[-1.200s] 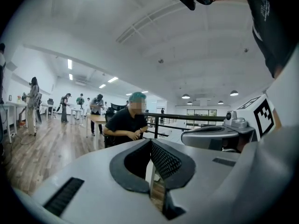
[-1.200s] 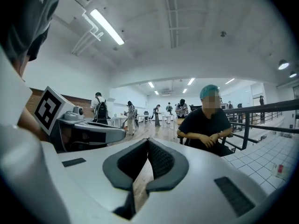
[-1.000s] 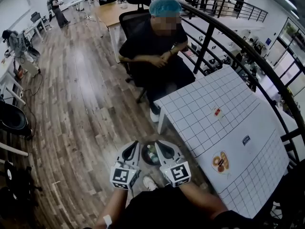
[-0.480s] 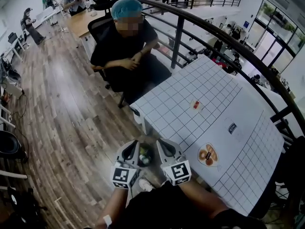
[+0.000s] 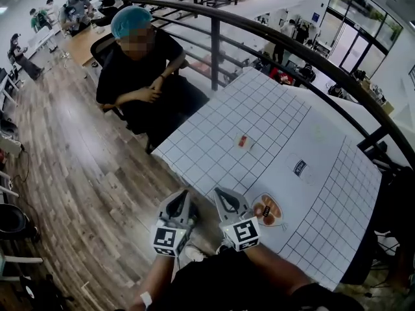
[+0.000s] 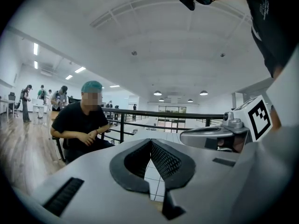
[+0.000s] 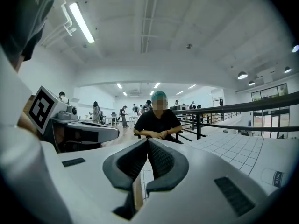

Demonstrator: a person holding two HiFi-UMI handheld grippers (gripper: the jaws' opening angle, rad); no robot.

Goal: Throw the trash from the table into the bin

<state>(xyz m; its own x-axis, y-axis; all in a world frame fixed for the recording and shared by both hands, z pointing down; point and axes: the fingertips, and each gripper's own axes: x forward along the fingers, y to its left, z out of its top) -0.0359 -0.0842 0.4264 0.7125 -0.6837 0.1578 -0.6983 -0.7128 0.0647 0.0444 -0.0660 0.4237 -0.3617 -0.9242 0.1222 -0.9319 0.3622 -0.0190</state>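
Holding left gripper [image 5: 184, 197] and right gripper [image 5: 221, 194] clenched, empty, at the near edge of the table [image 5: 214, 131] (orange wrapper [image 5: 267, 210] beside the right one).

Seated person [image 5: 137, 73] in teal cap beside black railing [image 5: 214, 57], wooden floor [image 5: 71, 167]

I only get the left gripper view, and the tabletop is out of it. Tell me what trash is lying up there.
Observer: The head view shows at least three pieces on the white gridded table: a red-and-white wrapper, a blue-labelled packet and an orange snack packet.
Operator: Name the piece nearest the right gripper.
Observer: The orange snack packet, close beside it near the table's front edge.
Operator: Report that gripper's jaws.
Observer: The right gripper view shows them together, with nothing between them.
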